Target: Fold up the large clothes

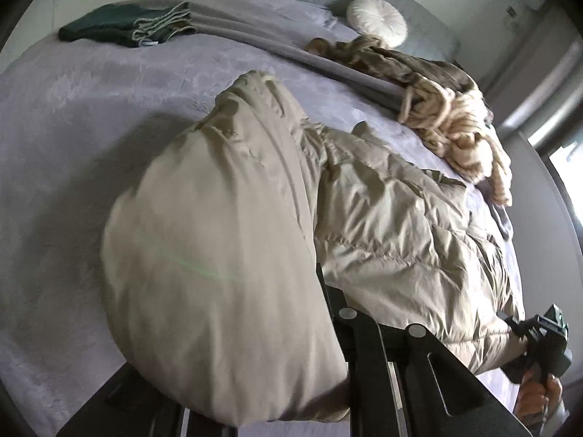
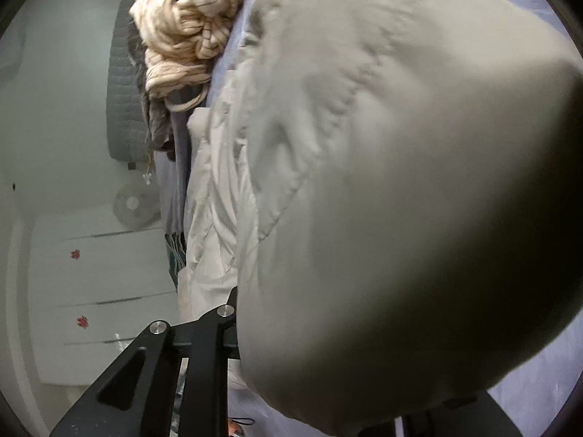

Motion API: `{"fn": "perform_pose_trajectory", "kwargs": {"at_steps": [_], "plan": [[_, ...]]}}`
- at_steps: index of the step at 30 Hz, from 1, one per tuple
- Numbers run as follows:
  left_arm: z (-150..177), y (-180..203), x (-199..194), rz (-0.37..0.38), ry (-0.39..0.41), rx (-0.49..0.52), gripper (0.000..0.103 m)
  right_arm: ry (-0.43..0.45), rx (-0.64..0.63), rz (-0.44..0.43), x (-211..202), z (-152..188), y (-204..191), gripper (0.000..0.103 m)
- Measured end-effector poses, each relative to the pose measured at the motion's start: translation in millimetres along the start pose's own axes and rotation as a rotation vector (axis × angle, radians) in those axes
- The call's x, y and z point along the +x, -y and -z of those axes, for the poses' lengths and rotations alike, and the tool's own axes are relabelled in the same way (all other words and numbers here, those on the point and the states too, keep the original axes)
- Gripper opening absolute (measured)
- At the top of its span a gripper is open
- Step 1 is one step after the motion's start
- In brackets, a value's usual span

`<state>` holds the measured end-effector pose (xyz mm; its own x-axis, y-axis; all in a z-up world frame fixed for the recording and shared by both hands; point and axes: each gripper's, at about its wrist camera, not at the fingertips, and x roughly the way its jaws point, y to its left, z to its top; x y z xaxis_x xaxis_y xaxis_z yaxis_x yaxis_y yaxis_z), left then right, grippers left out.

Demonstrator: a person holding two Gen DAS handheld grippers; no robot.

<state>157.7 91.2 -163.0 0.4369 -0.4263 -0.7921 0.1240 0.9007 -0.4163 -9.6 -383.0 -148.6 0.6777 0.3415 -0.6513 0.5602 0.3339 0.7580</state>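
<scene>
A beige puffer jacket (image 1: 382,218) lies on the lavender bedspread (image 1: 73,127). My left gripper (image 1: 328,327) is shut on a bulging fold of the jacket (image 1: 218,273) that drapes over its fingers and hides the tips. My right gripper (image 2: 237,313) is shut on another part of the jacket (image 2: 400,218), which fills most of the right wrist view. The right gripper also shows in the left wrist view (image 1: 539,338) at the jacket's lower right edge, held by a hand.
A cream striped knit garment (image 1: 455,123) is piled at the bed's right side, also seen in the right wrist view (image 2: 189,18). A folded dark green item (image 1: 124,27) and a round white cushion (image 1: 375,18) lie far back. A white drawer unit (image 2: 109,291) stands beside the bed.
</scene>
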Motion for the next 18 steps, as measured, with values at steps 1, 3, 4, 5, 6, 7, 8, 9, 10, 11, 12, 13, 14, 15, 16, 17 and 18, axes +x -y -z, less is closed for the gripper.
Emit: {"fn": "perform_pose_trajectory", "kwargs": {"at_steps": [1,3,4,5,6,7,8,9,10,11,12,13,14,15,16,17,18], "plan": [[4.8,-2.1,-6.8,0.007,-0.008,0.017,0.018,0.002,-0.012,0.010,-6.8,10.8,0.5,0.024],[18.8,-6.5,-20.9,0.022,-0.029,0.047,0.018,0.004,-0.016,0.026,-17.8,29.4,5.0,0.024],[26.2,-8.6,-27.1,0.028,-0.040,0.058,0.018,0.005,-0.012,0.031,-23.0,38.5,7.0,0.024],[33.4,-9.3,-32.4,0.031,-0.050,0.071,0.018,0.004,-0.009,0.037,-28.9,48.2,11.2,0.024],[44.4,-11.5,-41.2,0.030,-0.063,0.084,0.018,0.000,-0.006,0.043,-34.5,57.6,15.9,0.024],[52.9,-13.4,-47.1,0.030,-0.073,0.089,0.018,-0.004,-0.003,0.050,-38.0,63.5,18.3,0.024],[62.6,-15.0,-54.3,0.028,-0.083,0.092,0.018,-0.012,0.003,0.060,-43.5,72.9,24.1,0.024],[75.0,-15.7,-62.5,0.025,-0.094,0.092,0.018,-0.018,0.011,0.067,-48.6,81.3,28.9,0.024],[84.8,-16.9,-68.3,0.023,-0.101,0.089,0.018,-0.028,0.022,0.074,-55.4,91.3,35.1,0.024],[98.6,-19.6,-76.7,0.019,-0.110,0.081,0.018,-0.034,0.028,0.077,-61.2,98.6,40.1,0.024],[111.3,-24.0,-83.6,0.016,-0.119,0.075,0.018,-0.040,0.030,0.078,-66.7,106.1,44.5,0.024],[123.2,-26.6,-89.3,0.011,-0.128,0.067,0.018,-0.048,0.031,0.081,-71.8,114.2,48.4,0.024],[137.4,-30.0,-94.8,0.001,-0.141,0.057,0.018,-0.054,0.032,0.083,-76.4,119.6,52.3,0.024],[149.3,-33.5,-98.1,-0.009,-0.156,0.044,0.018,-0.061,0.036,0.083,-80.5,124.9,56.2,0.024],[158.7,-36.9,-100.2,-0.016,-0.170,0.029,0.019,-0.074,0.041,0.081,-87.0,132.2,62.1,0.024],[169.8,-40.4,-103.2,-0.022,-0.185,0.010,0.019,-0.079,0.039,0.082,-91.4,136.4,65.5,0.024],[177.8,-43.5,-105.5,-0.035,-0.192,-0.006,0.021,-0.086,0.034,0.086,-96.3,141.2,69.4,0.025]]}}
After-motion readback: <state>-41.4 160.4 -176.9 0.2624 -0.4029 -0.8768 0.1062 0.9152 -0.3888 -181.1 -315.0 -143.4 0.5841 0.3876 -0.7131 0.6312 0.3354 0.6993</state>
